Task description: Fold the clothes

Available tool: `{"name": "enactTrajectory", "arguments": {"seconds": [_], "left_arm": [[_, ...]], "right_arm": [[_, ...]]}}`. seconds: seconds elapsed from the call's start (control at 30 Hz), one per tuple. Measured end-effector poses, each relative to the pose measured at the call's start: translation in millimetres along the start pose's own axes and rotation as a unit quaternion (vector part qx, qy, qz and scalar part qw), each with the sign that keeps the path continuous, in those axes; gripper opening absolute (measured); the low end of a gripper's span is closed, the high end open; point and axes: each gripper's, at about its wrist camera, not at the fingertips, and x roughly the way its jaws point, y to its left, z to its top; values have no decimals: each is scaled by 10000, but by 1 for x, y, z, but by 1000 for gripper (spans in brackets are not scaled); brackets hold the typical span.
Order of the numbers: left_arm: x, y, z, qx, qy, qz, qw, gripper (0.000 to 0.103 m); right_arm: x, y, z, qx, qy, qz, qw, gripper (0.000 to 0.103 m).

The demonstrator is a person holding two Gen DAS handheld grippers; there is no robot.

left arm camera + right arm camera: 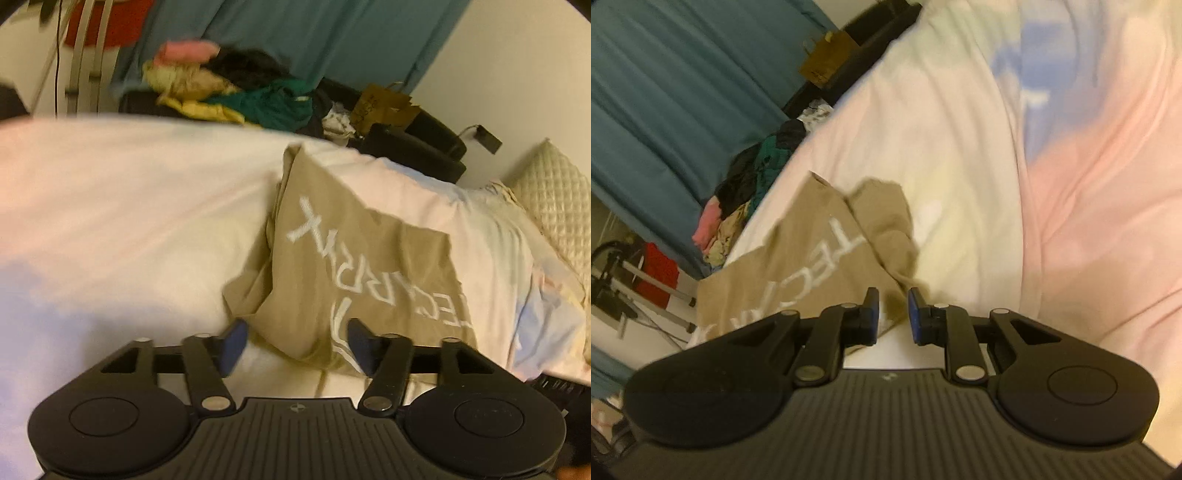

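A tan T-shirt with white lettering lies on the pastel bed cover, partly folded, with a bunched sleeve at its left edge. My left gripper is open just above the shirt's near edge, its blue pads either side of the cloth and holding nothing. In the right wrist view the same shirt lies ahead and to the left. My right gripper is open with a narrow gap, over the shirt's near corner, and nothing sits between its pads.
A heap of mixed clothes lies on a dark seat beyond the bed, in front of a teal curtain. A quilted pillow sits at the right. A metal rack stands beside the bed.
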Motion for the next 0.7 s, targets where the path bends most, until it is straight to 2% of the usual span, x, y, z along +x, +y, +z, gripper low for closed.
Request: {"name": "enactTrajectory", "arguments": {"seconds": [0.07, 0.13, 0.17, 0.2, 0.27, 0.33, 0.37, 0.4, 0.53, 0.7], "left_arm": [[-33, -9, 6, 132, -219, 31, 9997, 85], [-66, -21, 11, 316, -446, 45, 9985, 90], [-85, -28, 12, 429, -566, 53, 9975, 97], [-103, -35, 12, 543, -686, 61, 9962, 99], [-138, -53, 10, 821, -1002, 32, 9916, 101], [-176, -69, 5, 1077, -1264, -30, 9861, 103], [-188, -80, 3, 1145, -1350, -13, 9842, 103], [-202, -88, 0, 1203, -1421, 8, 9825, 103], [-266, -106, -23, 1234, -1696, -70, 9777, 103], [-328, -120, -60, 1361, -2023, 149, 9697, 103]], "right_arm": [[-28, 15, 4, -257, -140, 82, 9995, 21], [-57, 31, 8, -531, -290, 192, 9980, 22], [-72, 37, 10, -680, -343, 303, 9966, 23], [-88, 45, 10, -834, -387, 436, 9948, 26], [-118, 57, 12, -1118, -481, 683, 9902, 41], [-153, 67, 9, -1374, -672, 880, 9843, 86], [-170, 71, 7, -1498, -779, 973, 9808, 93], [-188, 75, 5, -1646, -892, 1045, 9767, 90], [-249, 88, -11, -2236, -1157, 1023, 9624, 90], [-302, 91, -37, -2695, -1490, 988, 9463, 90]]}}
